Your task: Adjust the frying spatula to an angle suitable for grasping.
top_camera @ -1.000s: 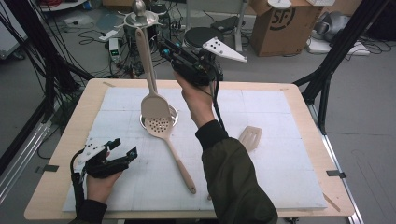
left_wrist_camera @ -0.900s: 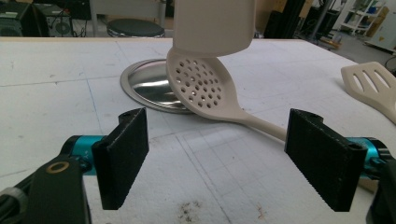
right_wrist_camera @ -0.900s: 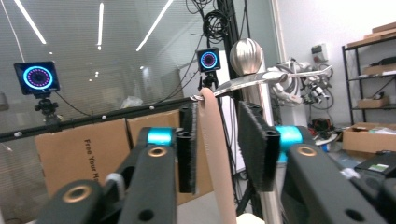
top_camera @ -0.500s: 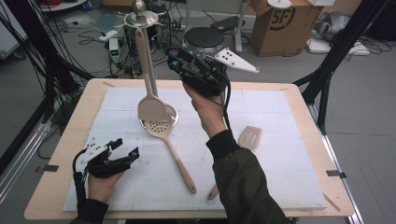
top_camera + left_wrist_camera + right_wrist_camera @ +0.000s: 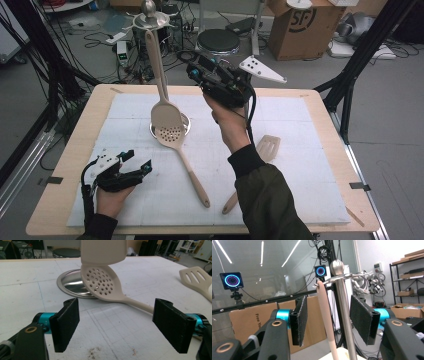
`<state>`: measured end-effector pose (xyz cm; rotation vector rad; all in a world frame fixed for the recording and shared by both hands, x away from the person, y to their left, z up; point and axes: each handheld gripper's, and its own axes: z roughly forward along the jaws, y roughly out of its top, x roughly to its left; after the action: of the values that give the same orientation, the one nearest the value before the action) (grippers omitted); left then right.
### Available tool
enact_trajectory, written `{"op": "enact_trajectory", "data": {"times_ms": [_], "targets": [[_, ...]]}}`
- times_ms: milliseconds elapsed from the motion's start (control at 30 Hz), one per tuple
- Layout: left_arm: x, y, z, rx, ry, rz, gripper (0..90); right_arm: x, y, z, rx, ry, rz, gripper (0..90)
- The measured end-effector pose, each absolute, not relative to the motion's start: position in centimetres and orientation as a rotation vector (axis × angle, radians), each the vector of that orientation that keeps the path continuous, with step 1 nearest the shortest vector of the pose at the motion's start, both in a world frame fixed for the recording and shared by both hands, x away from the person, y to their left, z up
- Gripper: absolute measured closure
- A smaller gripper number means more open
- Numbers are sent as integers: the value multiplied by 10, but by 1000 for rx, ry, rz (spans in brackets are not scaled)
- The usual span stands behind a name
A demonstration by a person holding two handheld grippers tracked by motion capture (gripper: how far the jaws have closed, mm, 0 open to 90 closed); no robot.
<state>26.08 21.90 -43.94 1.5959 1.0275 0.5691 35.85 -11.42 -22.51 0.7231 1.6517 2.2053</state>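
A beige spatula [image 5: 166, 116] hangs by its handle [image 5: 324, 315] from a hook at the top of a steel stand [image 5: 149, 20]. A beige skimmer [image 5: 172, 136] lies on the white mat, its holed bowl [image 5: 102, 285] resting on the stand's round base [image 5: 68, 285]. My right gripper [image 5: 192, 70] is held up just right of the hanging handle. Its jaws have just been opening and now stand open, clear of the handle and the pole [image 5: 343, 315] seen between them [image 5: 328, 317]. My left gripper [image 5: 135, 160] rests open on the mat at the front left, with nothing between its jaws [image 5: 116, 325].
A slotted turner [image 5: 267, 147] lies on the mat to the right, partly behind my right forearm. The wooden table [image 5: 330, 115] carries the white mat. Beyond it are cables, a black stool [image 5: 218, 40] and a cardboard box [image 5: 300, 22].
The right gripper has drawn away to the right of the hanging spatula's handle and its jaws have spread. The spatula stays on its hook. The left hand has not moved.
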Motion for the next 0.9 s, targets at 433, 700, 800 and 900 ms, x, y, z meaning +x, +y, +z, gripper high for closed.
{"op": "enact_trajectory", "data": {"times_ms": [433,700,800,900], "targets": [[260,211,-440,1622,1002,578,222,350,-129,-238,733,1697,2150,437],[260,211,-441,1620,1000,574,223,347,-136,-248,743,1733,2107,417],[260,210,-440,1620,1001,574,222,346,-137,-250,754,1757,2080,417],[260,210,-441,1621,998,571,223,345,-139,-253,758,1753,2092,417]]}}
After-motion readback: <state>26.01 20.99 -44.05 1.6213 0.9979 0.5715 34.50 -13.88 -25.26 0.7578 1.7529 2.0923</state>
